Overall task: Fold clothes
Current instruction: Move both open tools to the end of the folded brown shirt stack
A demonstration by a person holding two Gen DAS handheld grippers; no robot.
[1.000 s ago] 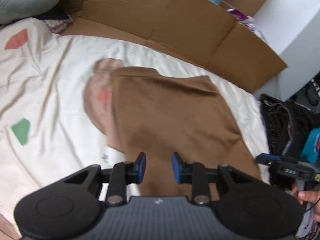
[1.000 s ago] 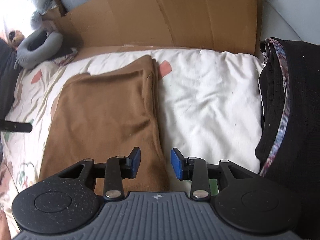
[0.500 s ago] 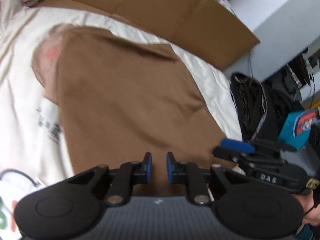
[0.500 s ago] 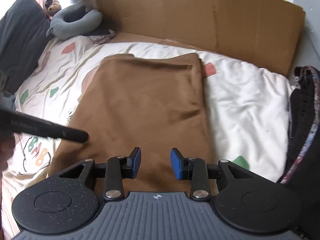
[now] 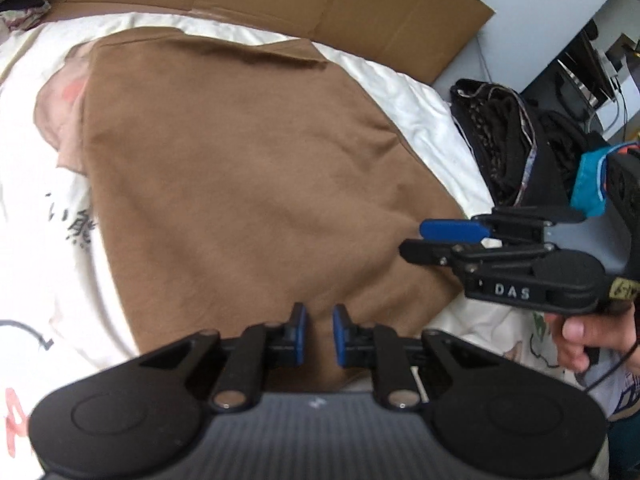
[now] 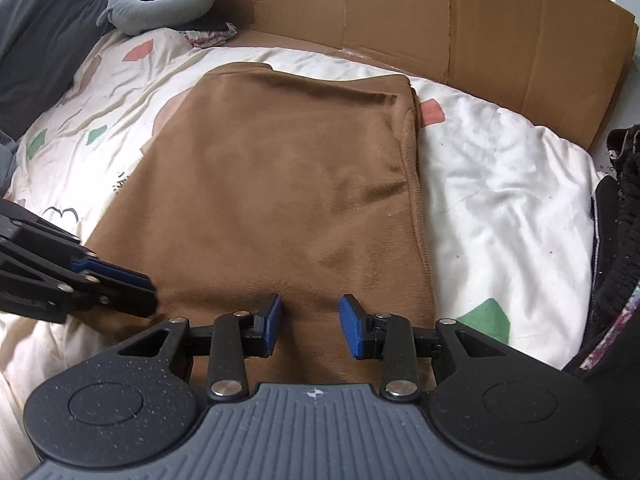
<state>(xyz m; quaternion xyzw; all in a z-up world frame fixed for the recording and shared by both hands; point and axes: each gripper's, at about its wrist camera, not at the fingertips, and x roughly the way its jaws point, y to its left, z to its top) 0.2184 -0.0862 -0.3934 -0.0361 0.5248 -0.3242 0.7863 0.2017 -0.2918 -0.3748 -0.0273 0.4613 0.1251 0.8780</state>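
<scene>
Hovering over the near hem of the brown garment point(image 5: 248, 184), the left gripper point(image 5: 319, 332) has its blue pads narrowly apart with nothing between them. The right gripper point(image 6: 309, 326) is spread wider above the same edge, also empty. The garment lies folded flat on the patterned white bedsheet point(image 6: 500, 184), with a cardboard sheet point(image 6: 440, 12) beyond it.

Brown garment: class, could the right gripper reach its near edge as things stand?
Probably yes. The right gripper is open just above the brown garment's near edge, with nothing between; the left gripper sits off to one side.
</scene>
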